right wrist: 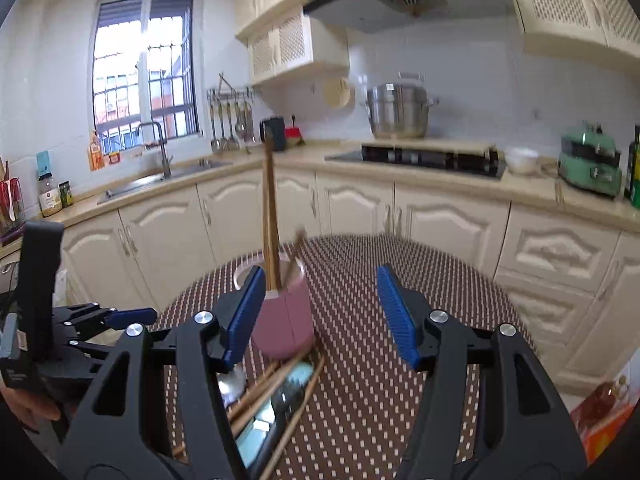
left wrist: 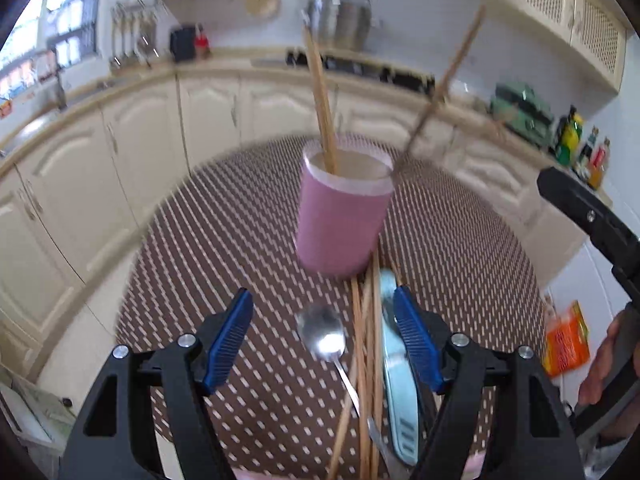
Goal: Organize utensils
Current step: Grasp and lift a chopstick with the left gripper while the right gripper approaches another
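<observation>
Both grippers stood with their jaws apart and nothing between the pads: the left gripper [left wrist: 323, 340] hung tilted down over the loose pile on the tabletop [left wrist: 224, 240], and the right gripper [right wrist: 322, 316] sat level nearer the pink cup [left wrist: 342, 216], which stood toward the middle of the round, dotted tabletop. Two chopsticks [left wrist: 320, 92] already leaned upright inside the cup, and another, blurred chopstick [left wrist: 444, 84] slanted at its rim, seemingly just dropping in. On the near side of the cup, touching its base, lay a bundle of wooden chopsticks [left wrist: 368, 360], with a metal spoon [left wrist: 326, 338] just beside them on one side and a pale blue tool [left wrist: 400, 384] on the other, its kind too hard to tell. By my reading, the sorting was partly done: some sticks were in, most of the pile was left, and the left gripper was lining up the next pick. That move would call for lowering the pads around a single chopstick, or a pair, without catching the spoon handle that crossed under them, then lifting it upright and clear of the cup's rim so the cup did not tip.
</observation>
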A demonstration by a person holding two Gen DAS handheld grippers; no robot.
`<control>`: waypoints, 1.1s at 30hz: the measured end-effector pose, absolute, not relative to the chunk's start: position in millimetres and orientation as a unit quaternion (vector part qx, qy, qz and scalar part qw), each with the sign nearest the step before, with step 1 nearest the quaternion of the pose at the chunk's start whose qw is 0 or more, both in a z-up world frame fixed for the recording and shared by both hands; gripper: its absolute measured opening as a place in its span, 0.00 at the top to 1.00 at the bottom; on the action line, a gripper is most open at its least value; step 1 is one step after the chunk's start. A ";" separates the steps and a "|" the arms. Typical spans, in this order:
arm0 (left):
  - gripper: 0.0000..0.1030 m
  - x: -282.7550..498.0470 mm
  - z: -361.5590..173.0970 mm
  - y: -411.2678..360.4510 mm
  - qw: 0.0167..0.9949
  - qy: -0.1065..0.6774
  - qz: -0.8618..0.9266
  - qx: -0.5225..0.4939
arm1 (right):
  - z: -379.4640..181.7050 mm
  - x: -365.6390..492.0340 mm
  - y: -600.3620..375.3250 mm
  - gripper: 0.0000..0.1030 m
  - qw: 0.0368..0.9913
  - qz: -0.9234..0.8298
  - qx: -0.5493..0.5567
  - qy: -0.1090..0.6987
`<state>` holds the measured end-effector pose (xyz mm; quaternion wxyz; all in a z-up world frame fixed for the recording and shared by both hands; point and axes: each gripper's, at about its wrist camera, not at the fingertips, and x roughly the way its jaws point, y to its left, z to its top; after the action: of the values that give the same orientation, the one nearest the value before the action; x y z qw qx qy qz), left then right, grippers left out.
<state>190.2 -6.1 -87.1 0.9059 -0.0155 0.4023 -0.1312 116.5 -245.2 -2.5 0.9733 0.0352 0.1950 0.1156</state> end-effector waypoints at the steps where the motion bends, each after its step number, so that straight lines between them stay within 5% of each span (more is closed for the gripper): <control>1: 0.31 189.8 -93.6 -6.5 0.900 0.413 -0.136 -0.018 | -8.4 116.9 -247.6 0.44 0.971 0.116 0.039 0.205; 9: 0.73 195.8 -133.1 -15.2 0.856 0.488 -0.165 -0.033 | -63.9 128.8 -259.8 0.44 0.938 0.133 0.060 0.314; 23: 0.91 206.2 -150.6 -31.4 0.836 0.522 -0.167 -0.016 | -100.2 132.3 -250.9 0.44 0.908 0.162 0.055 0.383; 33: 0.94 212.2 -149.5 -30.3 0.835 0.526 -0.161 -0.014 | -115.7 141.2 -234.8 0.44 0.883 0.170 0.026 0.436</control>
<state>212.2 -30.3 -149.5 0.8346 -0.0136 0.5265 -0.1614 141.2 -234.8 -115.7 0.8831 0.0265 0.4364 0.1702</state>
